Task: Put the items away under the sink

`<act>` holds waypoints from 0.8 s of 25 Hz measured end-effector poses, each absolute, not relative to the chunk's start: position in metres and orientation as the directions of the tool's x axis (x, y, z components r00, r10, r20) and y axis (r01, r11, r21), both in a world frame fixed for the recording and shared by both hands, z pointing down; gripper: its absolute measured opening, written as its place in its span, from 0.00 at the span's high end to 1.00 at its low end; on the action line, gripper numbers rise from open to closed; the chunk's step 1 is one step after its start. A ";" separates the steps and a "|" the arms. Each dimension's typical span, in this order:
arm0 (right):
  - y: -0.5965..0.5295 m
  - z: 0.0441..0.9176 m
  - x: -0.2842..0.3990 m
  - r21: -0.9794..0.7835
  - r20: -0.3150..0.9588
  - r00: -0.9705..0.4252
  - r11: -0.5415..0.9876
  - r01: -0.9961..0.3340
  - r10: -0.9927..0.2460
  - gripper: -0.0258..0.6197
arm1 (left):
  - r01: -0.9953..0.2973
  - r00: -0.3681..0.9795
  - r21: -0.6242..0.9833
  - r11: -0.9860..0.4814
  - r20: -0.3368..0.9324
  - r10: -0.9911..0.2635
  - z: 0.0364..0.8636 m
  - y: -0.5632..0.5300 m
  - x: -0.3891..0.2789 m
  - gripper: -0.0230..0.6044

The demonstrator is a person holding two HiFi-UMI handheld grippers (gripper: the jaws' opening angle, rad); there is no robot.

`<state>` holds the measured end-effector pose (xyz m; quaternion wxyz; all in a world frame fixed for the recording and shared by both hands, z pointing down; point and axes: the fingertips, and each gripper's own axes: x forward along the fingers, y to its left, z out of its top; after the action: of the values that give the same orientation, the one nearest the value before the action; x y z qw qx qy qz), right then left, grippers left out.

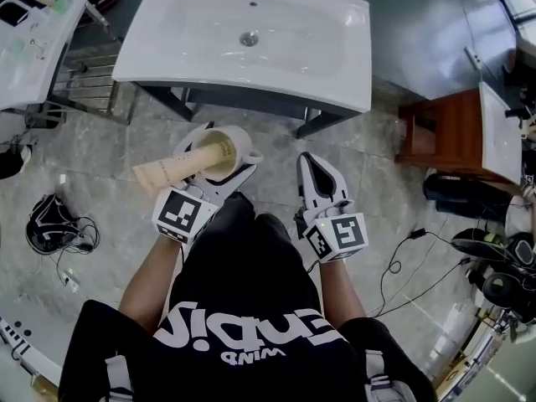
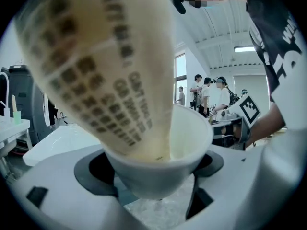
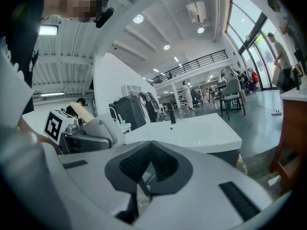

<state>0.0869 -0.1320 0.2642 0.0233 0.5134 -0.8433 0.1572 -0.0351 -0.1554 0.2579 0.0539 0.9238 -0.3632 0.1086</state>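
My left gripper (image 1: 219, 164) is shut on a white cup (image 1: 237, 141) that holds a tan tube (image 1: 180, 168) printed with dark text. In the left gripper view the cup (image 2: 184, 138) sits between the jaws, and the tube (image 2: 100, 66) leans out of it toward the camera. My right gripper (image 1: 315, 177) is shut with nothing in it; its dark pads (image 3: 152, 163) meet in the right gripper view. Both grippers hang in front of the white sink (image 1: 193, 48), above the grey floor. The space under the sink is mostly hidden by the basin.
The sink's dark frame legs (image 1: 172, 100) stand on the tiled floor. A wooden cabinet (image 1: 444, 132) stands at the right, and another white basin (image 1: 33, 44) at the left. Cables (image 1: 54, 229) lie on the floor at left and right. People stand far off.
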 end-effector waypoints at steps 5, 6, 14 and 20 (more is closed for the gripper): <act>-0.146 0.298 0.081 -0.235 0.198 -0.481 0.435 -0.869 -0.854 0.93 | -0.666 0.721 0.004 -0.746 0.257 -0.643 0.295 -0.167 -0.035 0.22; -0.148 0.308 0.079 -0.236 0.197 -0.487 0.441 -0.866 -0.851 0.93 | -0.668 0.720 0.010 -0.744 0.258 -0.644 0.305 -0.168 -0.036 0.22; -0.164 0.372 0.074 -0.265 0.175 -0.513 0.462 -0.847 -0.840 0.93 | -0.715 0.688 0.059 -0.697 0.236 -0.686 0.369 -0.176 -0.043 0.22; -0.174 0.414 0.074 -0.253 0.142 -0.534 0.491 -0.833 -0.833 0.93 | -0.723 0.679 0.035 -0.690 0.223 -0.699 0.416 -0.184 -0.042 0.22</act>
<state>0.0742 -0.1738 0.4136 0.0002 0.4825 -0.8636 0.1465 -0.0422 -0.1843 0.4156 0.0603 0.9143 -0.3888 0.0962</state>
